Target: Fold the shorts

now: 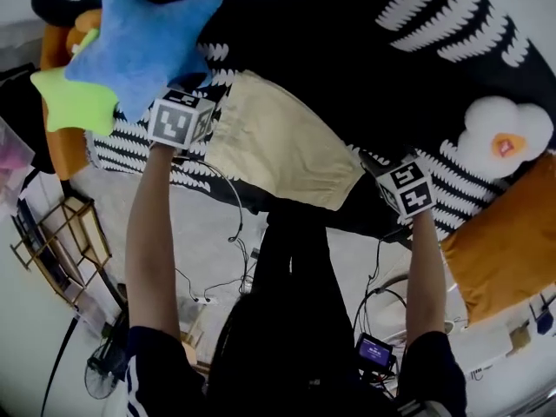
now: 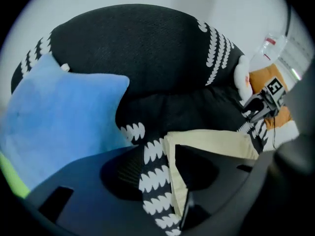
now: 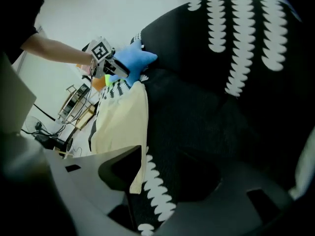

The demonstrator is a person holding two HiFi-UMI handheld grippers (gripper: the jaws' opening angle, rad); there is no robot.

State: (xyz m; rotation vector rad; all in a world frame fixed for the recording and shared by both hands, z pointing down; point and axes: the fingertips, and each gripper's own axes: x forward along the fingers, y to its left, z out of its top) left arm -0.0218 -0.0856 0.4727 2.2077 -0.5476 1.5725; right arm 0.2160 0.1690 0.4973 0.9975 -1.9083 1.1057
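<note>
two open tools (image 1: 193, 125) (image 1: 398, 183) flank the shorts (image 1: 278, 142)

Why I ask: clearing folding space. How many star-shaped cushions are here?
2: the blue cushion at the head view's upper left, the green cushion partly covered by it. Others may be hidden.

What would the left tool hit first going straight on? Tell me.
Most likely the black white-patterned cover, seen between the open jaws of the left tool; the edge of the cream shorts lies close beside that line. Depth is unclear.
</note>
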